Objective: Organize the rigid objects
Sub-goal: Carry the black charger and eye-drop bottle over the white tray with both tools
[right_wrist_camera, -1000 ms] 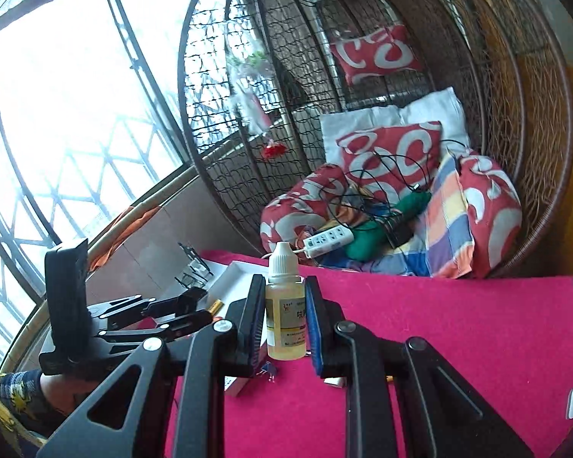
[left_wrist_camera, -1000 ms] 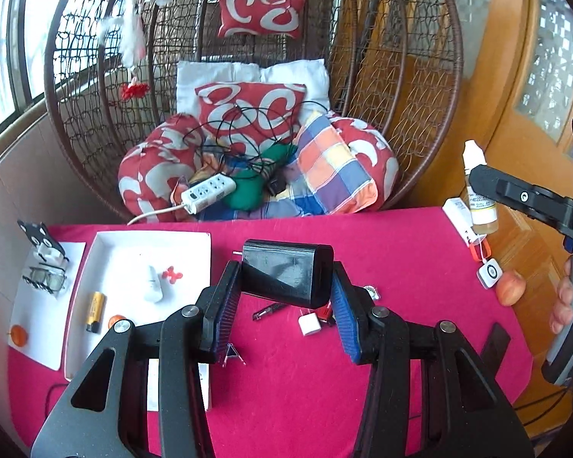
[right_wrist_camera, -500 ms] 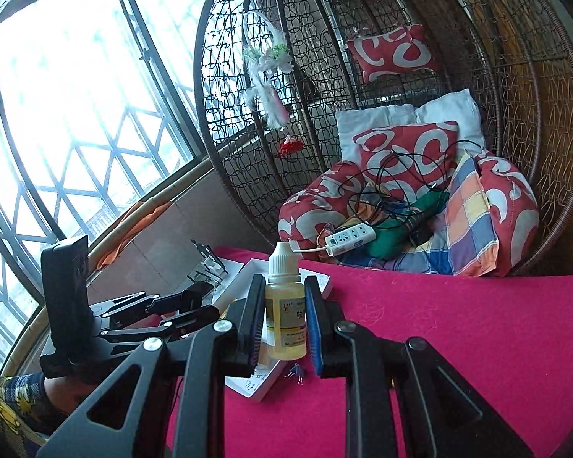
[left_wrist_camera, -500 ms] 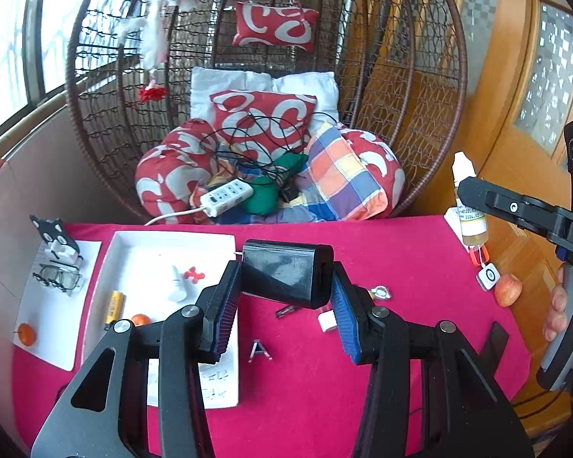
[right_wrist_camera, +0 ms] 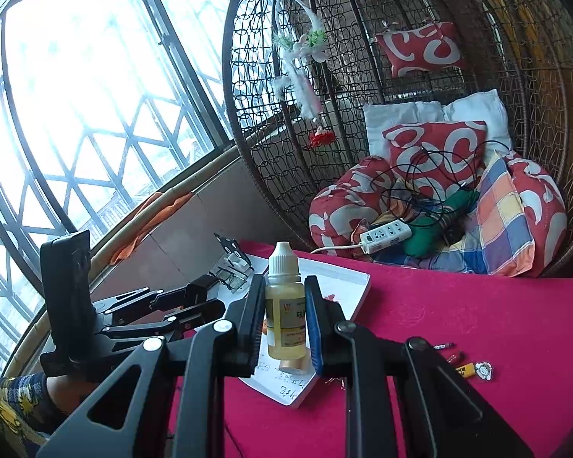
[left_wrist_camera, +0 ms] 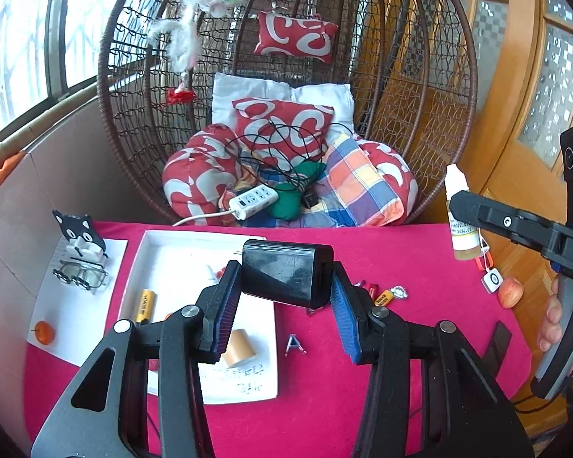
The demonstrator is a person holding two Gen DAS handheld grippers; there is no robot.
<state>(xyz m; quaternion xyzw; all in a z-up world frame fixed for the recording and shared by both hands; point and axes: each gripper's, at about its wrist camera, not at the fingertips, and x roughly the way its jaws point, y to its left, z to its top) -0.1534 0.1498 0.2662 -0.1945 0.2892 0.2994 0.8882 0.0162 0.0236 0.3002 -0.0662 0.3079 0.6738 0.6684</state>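
Both hands have carried their loads sideways toward the tray over the last second, and neither grip has altered; the left gripper stays clamped on the black box, its blue pads pressing the box's two ends, held clear above the red cloth; the right gripper stays clamped on the dropper bottle, upright, cap up, also in the air

A second ago the box hung over bare cloth to the right of the white tray; now it hangs over the tray's near right part, with the tray's contents in plain sight below: a yellow battery to the left and an orange spool just under the left finger; in the right wrist view the tray has likewise slid in under the bottle, where earlier it lay off to the left

My reading: the carry is nearly done and the set-down comes next for both; the box wants an open patch of tray, and the spool below is the thing it could knock; small bits, a clip and a few red and yellow pieces, lie loose on the cloth, so sorting is far from finished
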